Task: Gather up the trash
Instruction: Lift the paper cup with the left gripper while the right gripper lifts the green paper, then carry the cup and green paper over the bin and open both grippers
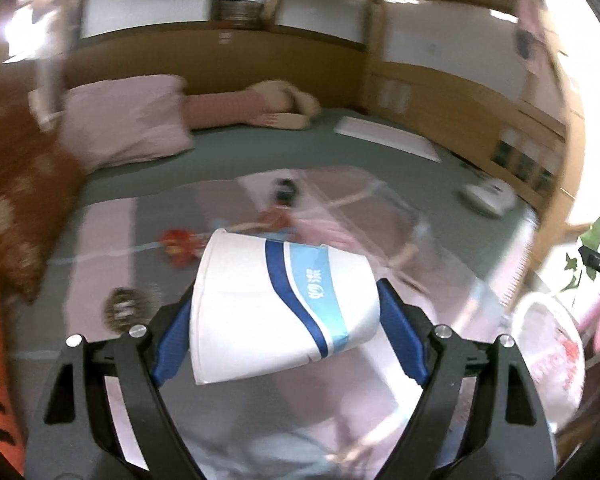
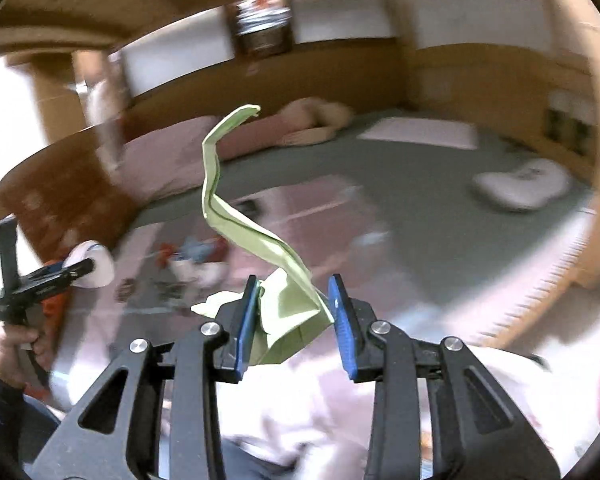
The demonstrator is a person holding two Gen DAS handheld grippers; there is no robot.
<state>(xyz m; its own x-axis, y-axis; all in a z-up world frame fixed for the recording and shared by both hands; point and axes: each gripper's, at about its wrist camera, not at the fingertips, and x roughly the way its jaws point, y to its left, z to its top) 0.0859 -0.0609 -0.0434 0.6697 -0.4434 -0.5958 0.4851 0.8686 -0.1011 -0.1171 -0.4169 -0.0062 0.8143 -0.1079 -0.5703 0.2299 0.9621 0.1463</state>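
My left gripper (image 1: pixel 284 320) is shut on a white paper cup (image 1: pixel 276 308) with a blue wave band, held on its side above the bed. It also shows in the right wrist view (image 2: pixel 76 268) at the far left, with the cup (image 2: pixel 94 266) in it. My right gripper (image 2: pixel 294 320) is shut on a crumpled green paper (image 2: pixel 260 248) whose long strip sticks up. The green paper (image 1: pixel 590 248) shows at the right edge of the left wrist view. More litter, red wrappers (image 1: pixel 180 246) and a dark round wrapper (image 1: pixel 122 310), lies on the bed.
A bed with a green sheet (image 1: pixel 260 148) and a pink patterned cover (image 1: pixel 340 216) fills the scene. Pink pillows (image 1: pixel 128 120), a white book (image 1: pixel 388 138) and a white device (image 1: pixel 488 196) lie on it. A white bag (image 1: pixel 552 364) is at the right. Wooden walls surround the bed.
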